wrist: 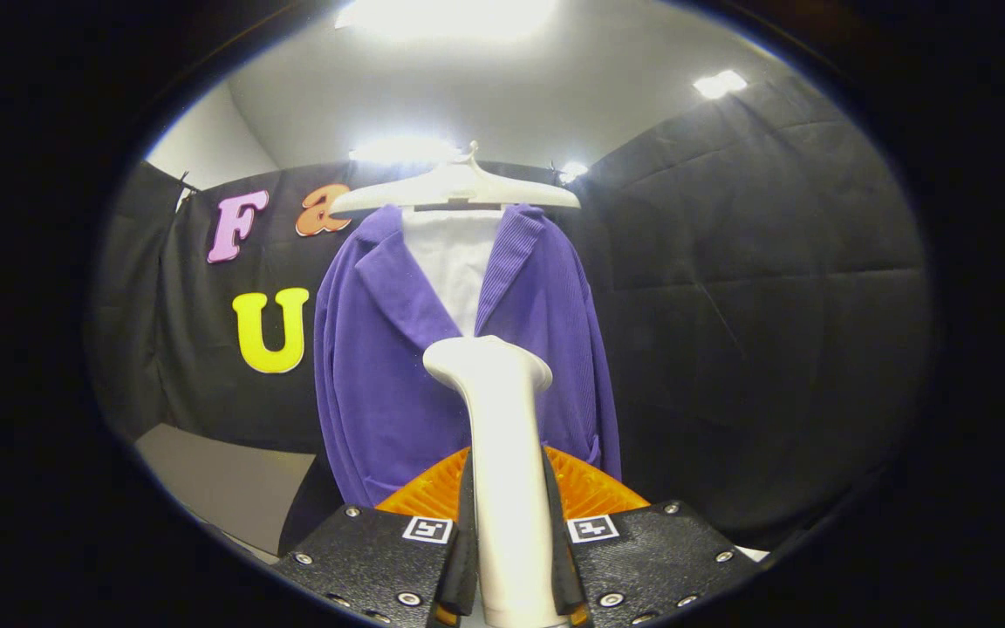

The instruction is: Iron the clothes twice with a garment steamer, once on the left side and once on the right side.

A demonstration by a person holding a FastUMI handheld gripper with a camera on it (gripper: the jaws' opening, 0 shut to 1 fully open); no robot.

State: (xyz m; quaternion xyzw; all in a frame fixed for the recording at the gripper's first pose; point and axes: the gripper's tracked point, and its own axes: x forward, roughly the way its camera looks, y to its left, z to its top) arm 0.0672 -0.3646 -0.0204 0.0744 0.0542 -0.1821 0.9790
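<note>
A purple jacket (398, 366) hangs on a white hanger (454, 187) in front of the black booth wall, with a white panel (454, 257) showing between its lapels. My gripper (511, 532) is shut on the white handle of the garment steamer (502, 436), both fingers pressing its sides. The steamer's head rises ahead of the fingers and points at the middle of the jacket, at about chest height. I cannot tell whether the head touches the cloth. An orange ribbed part (585, 484) sits just behind the handle, above the fingers.
A grey tabletop (223, 480) lies low beside the jacket, on the side of the coloured letters. Black cloth walls close the booth on both sides. Bright ceiling lights (716, 85) glare above the hanger.
</note>
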